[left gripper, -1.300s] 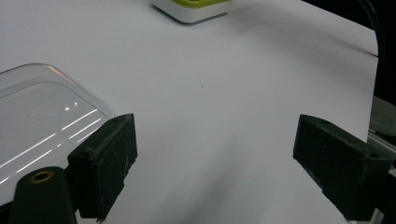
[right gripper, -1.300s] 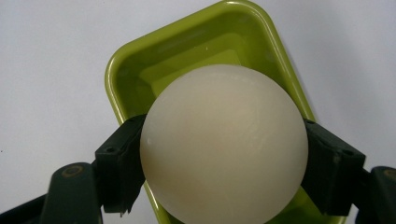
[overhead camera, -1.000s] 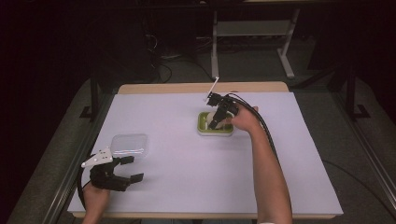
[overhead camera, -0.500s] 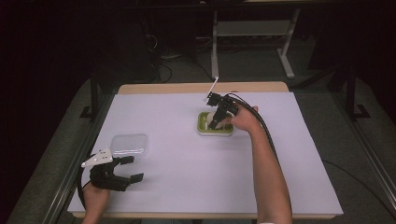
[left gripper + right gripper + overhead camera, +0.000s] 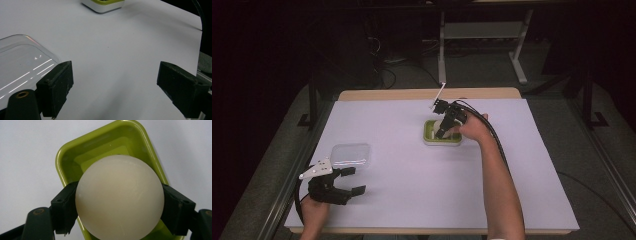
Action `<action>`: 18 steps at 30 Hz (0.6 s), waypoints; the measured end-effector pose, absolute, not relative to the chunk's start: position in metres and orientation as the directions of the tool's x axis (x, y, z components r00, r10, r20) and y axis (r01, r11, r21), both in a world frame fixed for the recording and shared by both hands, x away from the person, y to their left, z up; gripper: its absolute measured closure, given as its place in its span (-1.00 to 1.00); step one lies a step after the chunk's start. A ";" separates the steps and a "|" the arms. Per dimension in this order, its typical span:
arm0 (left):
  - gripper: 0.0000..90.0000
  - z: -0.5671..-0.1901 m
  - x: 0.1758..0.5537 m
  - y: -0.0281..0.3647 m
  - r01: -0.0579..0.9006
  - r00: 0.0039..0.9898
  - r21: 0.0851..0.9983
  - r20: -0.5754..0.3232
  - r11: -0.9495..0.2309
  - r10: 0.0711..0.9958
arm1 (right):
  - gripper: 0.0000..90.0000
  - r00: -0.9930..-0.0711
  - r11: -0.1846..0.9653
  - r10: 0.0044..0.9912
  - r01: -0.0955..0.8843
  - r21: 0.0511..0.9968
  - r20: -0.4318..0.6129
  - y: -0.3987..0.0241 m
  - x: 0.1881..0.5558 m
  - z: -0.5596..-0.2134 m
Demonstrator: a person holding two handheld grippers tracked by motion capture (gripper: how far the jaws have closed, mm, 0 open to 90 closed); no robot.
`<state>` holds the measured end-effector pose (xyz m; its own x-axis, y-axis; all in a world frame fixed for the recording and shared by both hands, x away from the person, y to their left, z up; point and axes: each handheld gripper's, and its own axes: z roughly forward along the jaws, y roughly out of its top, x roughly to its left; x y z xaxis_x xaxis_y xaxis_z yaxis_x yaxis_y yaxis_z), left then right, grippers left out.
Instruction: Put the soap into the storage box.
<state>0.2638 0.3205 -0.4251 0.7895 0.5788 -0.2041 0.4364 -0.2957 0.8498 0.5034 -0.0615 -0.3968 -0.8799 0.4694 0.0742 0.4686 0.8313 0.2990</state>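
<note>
White-covered table (image 5: 412, 200), green tray (image 5: 429, 136) toward its far middle, clear plastic lid (image 5: 352, 154) near its left front

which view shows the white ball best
The right gripper view: the white ball sits large and close between the right tongs, pressed by both jaws, above the green tray. In the high view it is a small pale patch mostly behind the tongs. The left gripper view catches the tray's corner, not the ball.
</note>
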 end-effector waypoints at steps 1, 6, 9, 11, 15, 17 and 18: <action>-0.71 -0.425 0.264 0.320 0.437 0.789 0.850 -0.204 -0.296 0.579 | -0.47 -0.881 0.833 0.468 0.467 0.296 0.073 -0.061 0.503 -0.397; -0.71 -0.425 0.264 0.321 0.438 0.789 0.849 -0.204 -0.296 0.580 | -0.47 -0.882 0.835 0.467 0.465 0.295 0.067 -0.062 0.503 -0.396; -0.71 -0.425 0.264 0.321 0.437 0.790 0.849 -0.204 -0.297 0.579 | -0.47 -0.877 0.831 0.475 0.473 0.293 0.069 -0.062 0.503 -0.396; -0.71 -0.425 0.264 0.321 0.437 0.790 0.849 -0.204 -0.297 0.578 | -0.47 -0.878 0.832 0.474 0.471 0.292 0.065 -0.062 0.503 -0.396; -0.71 -0.425 0.264 0.321 0.438 0.789 0.849 -0.205 -0.296 0.579 | -0.47 -0.877 0.832 0.476 0.474 0.290 0.067 -0.062 0.503 -0.396; -0.71 -0.425 0.264 0.321 0.437 0.790 0.849 -0.204 -0.297 0.579 | -0.47 -0.877 0.832 0.476 0.474 0.289 0.067 -0.063 0.503 -0.396; -0.71 -0.425 0.264 0.320 0.437 0.789 0.849 -0.205 -0.297 0.579 | -0.47 -0.877 0.832 0.476 0.474 0.289 0.067 -0.063 0.503 -0.396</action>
<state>0.2637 0.3205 -0.4248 0.7894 0.5787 -0.2046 0.4374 -0.2966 0.8489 0.5031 -0.0626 -0.3959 -0.8768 0.4762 0.0675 0.4740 0.8318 0.2887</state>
